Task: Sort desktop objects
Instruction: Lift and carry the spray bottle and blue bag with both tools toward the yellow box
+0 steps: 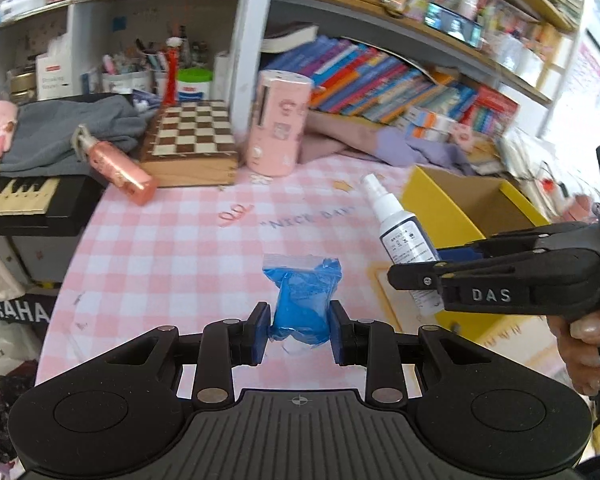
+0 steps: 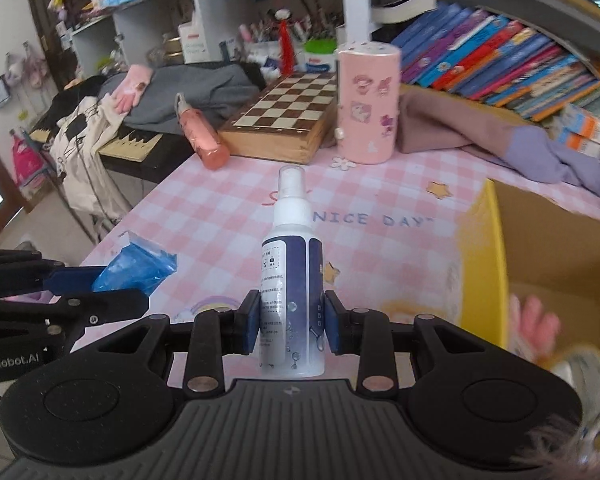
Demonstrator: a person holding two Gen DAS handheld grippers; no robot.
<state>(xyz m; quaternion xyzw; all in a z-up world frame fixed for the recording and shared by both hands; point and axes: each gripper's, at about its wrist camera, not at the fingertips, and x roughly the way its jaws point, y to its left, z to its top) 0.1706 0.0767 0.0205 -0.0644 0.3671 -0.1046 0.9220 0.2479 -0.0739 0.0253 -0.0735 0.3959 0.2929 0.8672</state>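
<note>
Pink checked tablecloth (image 2: 220, 208), cluttered shelves behind: left gripper (image 1: 299, 330) is clamping the blue bag (image 1: 300, 300), right gripper (image 2: 291, 322) is clamping the spray bottle (image 2: 292, 280), both beside the yellow box (image 2: 484, 264), presumably for sorting.

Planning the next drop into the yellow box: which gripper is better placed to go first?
Right. The right gripper, shut on the spray bottle, sits beside the yellow box; the left gripper, holding the blue bag, is farther.
</note>
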